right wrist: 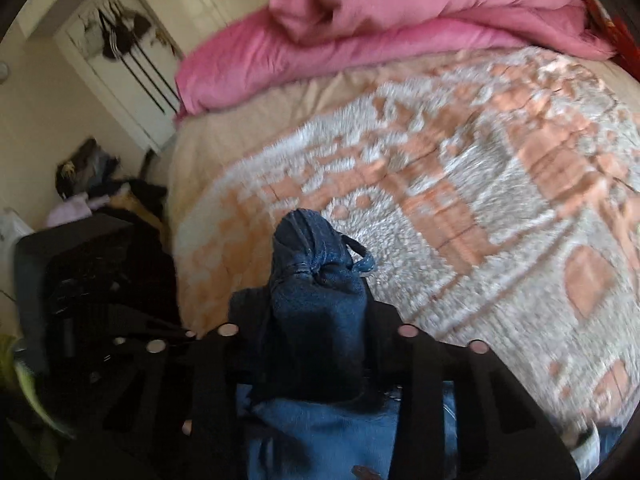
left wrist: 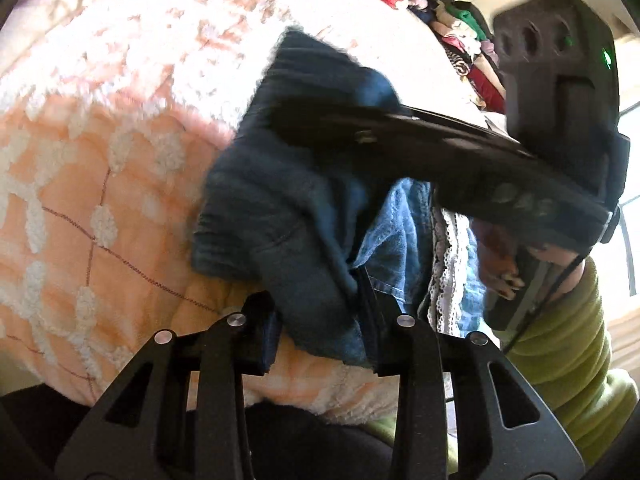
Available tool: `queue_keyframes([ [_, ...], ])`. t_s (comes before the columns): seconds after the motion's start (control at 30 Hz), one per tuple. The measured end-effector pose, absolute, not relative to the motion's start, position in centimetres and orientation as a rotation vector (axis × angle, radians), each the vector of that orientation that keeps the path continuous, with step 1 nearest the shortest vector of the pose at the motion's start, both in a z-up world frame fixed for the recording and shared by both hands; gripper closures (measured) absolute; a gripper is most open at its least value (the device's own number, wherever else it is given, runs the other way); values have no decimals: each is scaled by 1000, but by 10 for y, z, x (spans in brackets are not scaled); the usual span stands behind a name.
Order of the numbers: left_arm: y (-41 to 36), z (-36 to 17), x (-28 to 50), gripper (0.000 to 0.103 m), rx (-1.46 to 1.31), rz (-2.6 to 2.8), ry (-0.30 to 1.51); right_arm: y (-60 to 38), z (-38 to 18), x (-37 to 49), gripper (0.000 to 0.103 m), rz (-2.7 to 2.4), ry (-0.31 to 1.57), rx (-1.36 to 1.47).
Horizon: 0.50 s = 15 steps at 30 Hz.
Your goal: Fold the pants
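Note:
Dark blue denim pants (left wrist: 280,200) hang bunched above an orange and white bedspread (left wrist: 100,160). My left gripper (left wrist: 320,320) is shut on a lower fold of the denim. In the same view my right gripper (left wrist: 320,120) reaches in from the right and pinches the upper part of the pants. In the right wrist view my right gripper (right wrist: 316,320) is shut on a bunched wad of the pants (right wrist: 316,280), held above the bedspread (right wrist: 440,200). A paler inner side of the denim and a white lace trim (left wrist: 448,260) show below.
A pink duvet (right wrist: 380,20) lies at the head of the bed. A heap of colourful clothes (left wrist: 460,40) sits at the far side. A dark chair with clothes (right wrist: 92,272) stands beside the bed. A green sleeve (left wrist: 568,352) shows at right.

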<state>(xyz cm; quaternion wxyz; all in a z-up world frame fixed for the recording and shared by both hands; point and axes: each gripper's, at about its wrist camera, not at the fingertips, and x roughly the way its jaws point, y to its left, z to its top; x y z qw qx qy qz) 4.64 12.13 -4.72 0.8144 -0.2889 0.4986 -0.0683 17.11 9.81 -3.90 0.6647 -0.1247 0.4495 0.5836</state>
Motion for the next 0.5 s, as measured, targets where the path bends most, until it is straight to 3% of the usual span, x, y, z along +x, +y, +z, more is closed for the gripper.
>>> queue_keyframes([
  [0.43,41,-5,43,78,-488,-291,931,-37,18,172,68,1317,826,-44],
  [0.5,21,1,52,77,-441,-317,914,-57,21,173,63,1298,809,-21],
])
